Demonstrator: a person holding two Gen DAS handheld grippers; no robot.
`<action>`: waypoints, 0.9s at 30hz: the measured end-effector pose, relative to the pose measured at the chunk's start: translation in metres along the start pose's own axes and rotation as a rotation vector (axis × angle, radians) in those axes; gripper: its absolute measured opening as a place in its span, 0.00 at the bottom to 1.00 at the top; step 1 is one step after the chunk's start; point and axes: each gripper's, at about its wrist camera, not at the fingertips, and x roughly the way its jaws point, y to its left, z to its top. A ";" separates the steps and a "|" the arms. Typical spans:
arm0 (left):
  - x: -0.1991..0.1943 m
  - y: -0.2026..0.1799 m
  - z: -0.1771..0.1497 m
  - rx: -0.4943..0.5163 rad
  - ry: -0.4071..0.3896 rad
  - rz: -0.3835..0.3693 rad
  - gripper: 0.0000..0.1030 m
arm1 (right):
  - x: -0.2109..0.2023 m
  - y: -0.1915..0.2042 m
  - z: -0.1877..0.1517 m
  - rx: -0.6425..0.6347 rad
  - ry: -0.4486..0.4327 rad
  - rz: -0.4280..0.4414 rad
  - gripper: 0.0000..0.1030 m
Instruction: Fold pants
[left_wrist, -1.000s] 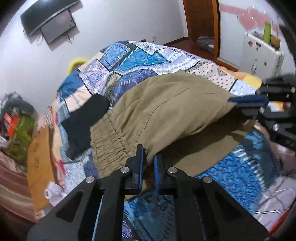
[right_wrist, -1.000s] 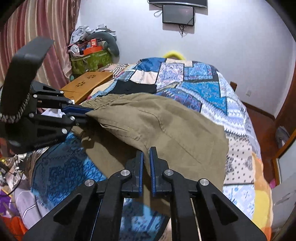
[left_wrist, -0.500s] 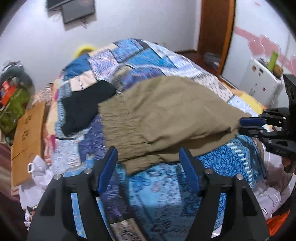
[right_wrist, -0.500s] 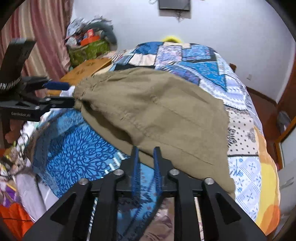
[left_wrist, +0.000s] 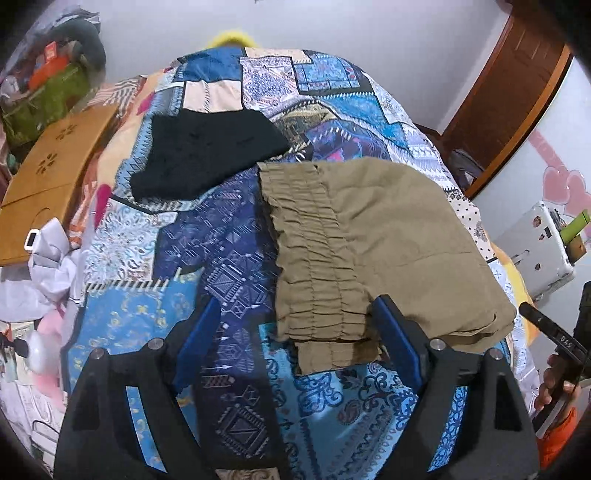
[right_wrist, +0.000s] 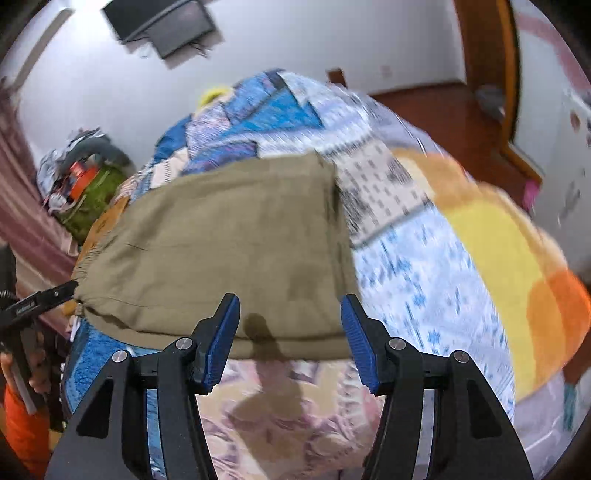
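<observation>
The khaki pants (left_wrist: 388, 236) lie folded on the patchwork bedspread (left_wrist: 221, 258), gathered waistband towards the left. My left gripper (left_wrist: 295, 321) hovers at the near waistband corner, its jaws opening wide. That corner lies between them, and neither pad presses it. In the right wrist view the pants (right_wrist: 229, 251) show their smooth folded edge nearest me. My right gripper (right_wrist: 290, 328) straddles that edge with its jaws opening and both pads clear of the cloth. A hand-held finger of the left gripper (right_wrist: 48, 297) shows at the pants' left corner.
A black garment (left_wrist: 207, 155) lies on the bed beyond the pants. A wooden lap tray (left_wrist: 48, 177) and a cluttered pile (left_wrist: 48, 85) sit to the left. A white unit (left_wrist: 535, 251) and a wooden door (left_wrist: 509, 92) stand to the right.
Both grippers were shut on the lifted pants edge; they have let go, opened and drawn back. The pants now lie flat in a fold. Both views have rolled.
</observation>
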 end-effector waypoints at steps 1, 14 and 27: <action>0.001 -0.003 -0.001 0.011 -0.003 0.009 0.82 | 0.002 -0.004 -0.002 0.009 0.011 0.001 0.51; -0.024 -0.051 -0.003 0.207 -0.157 0.208 0.09 | 0.010 -0.010 -0.002 0.048 0.002 -0.007 0.09; -0.019 -0.010 0.003 0.061 -0.039 0.102 0.60 | -0.010 -0.013 0.013 -0.009 -0.081 -0.045 0.06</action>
